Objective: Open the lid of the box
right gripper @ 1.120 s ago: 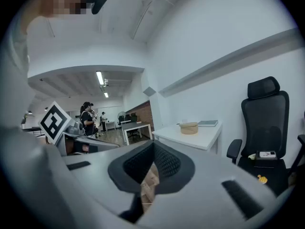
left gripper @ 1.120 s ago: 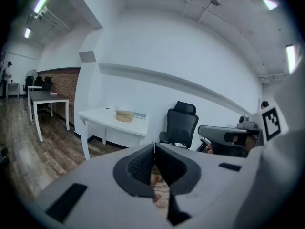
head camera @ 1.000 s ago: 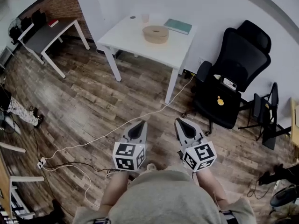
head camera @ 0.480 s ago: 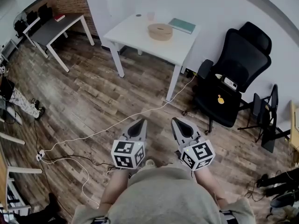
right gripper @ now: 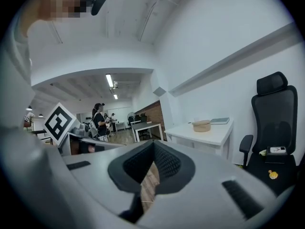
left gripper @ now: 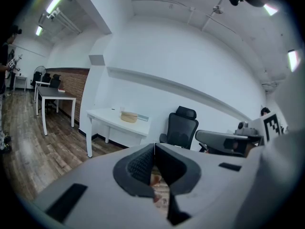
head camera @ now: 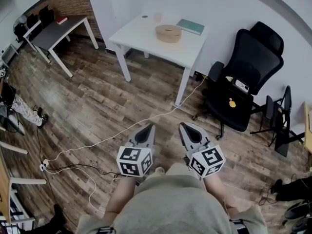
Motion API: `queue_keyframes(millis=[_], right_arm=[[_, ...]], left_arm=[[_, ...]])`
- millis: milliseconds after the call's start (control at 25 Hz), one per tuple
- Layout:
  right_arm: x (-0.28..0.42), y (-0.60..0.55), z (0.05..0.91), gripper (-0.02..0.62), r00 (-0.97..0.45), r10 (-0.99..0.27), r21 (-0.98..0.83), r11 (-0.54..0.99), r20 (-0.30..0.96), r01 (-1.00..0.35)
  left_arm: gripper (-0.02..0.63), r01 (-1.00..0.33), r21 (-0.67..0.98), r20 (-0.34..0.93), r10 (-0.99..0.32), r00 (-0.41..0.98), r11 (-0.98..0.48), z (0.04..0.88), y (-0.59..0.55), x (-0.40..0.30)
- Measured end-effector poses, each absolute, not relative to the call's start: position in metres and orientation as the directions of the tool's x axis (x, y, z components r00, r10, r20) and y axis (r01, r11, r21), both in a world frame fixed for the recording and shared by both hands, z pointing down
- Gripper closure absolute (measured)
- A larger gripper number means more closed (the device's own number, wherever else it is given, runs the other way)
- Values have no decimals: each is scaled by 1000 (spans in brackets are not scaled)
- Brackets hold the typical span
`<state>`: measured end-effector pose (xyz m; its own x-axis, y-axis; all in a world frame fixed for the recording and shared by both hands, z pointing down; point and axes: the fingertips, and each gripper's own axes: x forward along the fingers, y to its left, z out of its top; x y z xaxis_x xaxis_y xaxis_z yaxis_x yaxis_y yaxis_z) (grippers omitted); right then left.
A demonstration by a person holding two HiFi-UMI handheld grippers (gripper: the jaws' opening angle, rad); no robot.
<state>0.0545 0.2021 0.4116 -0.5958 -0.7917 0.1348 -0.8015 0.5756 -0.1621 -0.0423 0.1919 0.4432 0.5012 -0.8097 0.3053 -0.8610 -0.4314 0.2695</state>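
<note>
A round tan box (head camera: 168,33) with its lid on sits on a white table (head camera: 146,35) far ahead across the room; the same box (left gripper: 128,117) shows small in the left gripper view, and the box (right gripper: 201,125) appears in the right gripper view too. My left gripper (head camera: 149,127) and right gripper (head camera: 182,126) hang side by side close to my body, well short of the table. Both are shut with nothing between the jaws. In each gripper view the tips meet in a closed line.
A green book (head camera: 190,27) and a small cup (head camera: 157,17) share the white table. A black office chair (head camera: 239,89) stands to the right, a grey desk (head camera: 53,33) to the left. A white cable (head camera: 122,130) runs across the wooden floor. People stand in the distance (right gripper: 100,123).
The view has shifted slightly; the table and box sit a little further right and up in the head view. Both grippers stay shut and in the same place by my body.
</note>
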Motion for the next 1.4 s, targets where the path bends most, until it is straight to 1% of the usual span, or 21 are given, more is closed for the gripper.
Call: queue_keyframes(millis=[360, 560, 880, 1400], right_arm=[[50, 190, 420, 595, -597, -787, -169, 574, 157, -801], [51, 163, 428, 595, -597, -786, -175, 572, 161, -801], [47, 87, 426, 595, -598, -789, -188, 571, 144, -799], [52, -53, 406, 595, -629, -767, -170, 608, 128, -776]], left_arm=[[598, -860, 288, 333, -798, 503, -422, 453, 180, -46], [598, -861, 287, 335, -798, 501, -420, 457, 156, -48], [598, -879, 293, 337, -819, 464, -377, 458, 86, -65], [597, -906, 257, 335, -848, 410, -336, 442, -46, -62]])
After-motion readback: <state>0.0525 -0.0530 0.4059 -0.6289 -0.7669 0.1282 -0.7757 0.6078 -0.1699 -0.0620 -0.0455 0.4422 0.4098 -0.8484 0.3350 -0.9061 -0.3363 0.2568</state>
